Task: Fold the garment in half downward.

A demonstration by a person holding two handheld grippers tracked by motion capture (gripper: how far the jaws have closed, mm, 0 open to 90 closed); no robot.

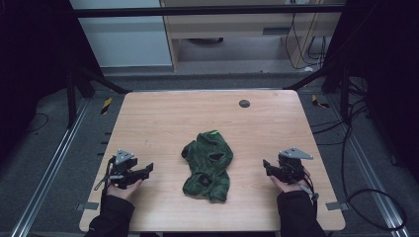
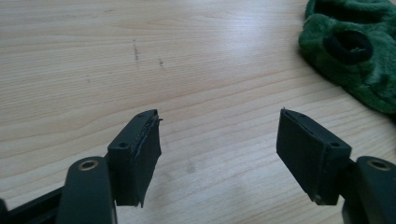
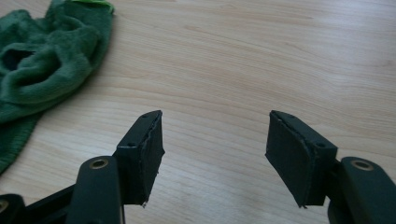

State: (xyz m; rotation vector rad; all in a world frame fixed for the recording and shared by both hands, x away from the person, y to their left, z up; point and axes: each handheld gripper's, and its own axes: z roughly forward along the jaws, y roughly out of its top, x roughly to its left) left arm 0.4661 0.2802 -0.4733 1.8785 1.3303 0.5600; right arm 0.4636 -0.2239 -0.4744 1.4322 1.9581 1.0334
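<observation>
1. Cloth point(image 1: 208, 165), a crumpled green heap, lies mid-table, nearer the near edge, with its long axis running from that edge toward the far one.
2. Left gripper point(image 1: 143, 171) rests by the near left corner, its fingers point(image 2: 137, 156) spread wide and empty; the cloth lies to its right.
3. Right gripper point(image 1: 267, 167) sits by the near right corner, fingers point(image 3: 142, 154) equally wide and empty; the cloth lies to its left.
4. Both look about equally near, each well apart from the cloth.

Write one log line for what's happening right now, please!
left gripper: open, holding nothing | right gripper: open, holding nothing | green cloth: crumpled mid-table between them, untouched | table: wood
</observation>
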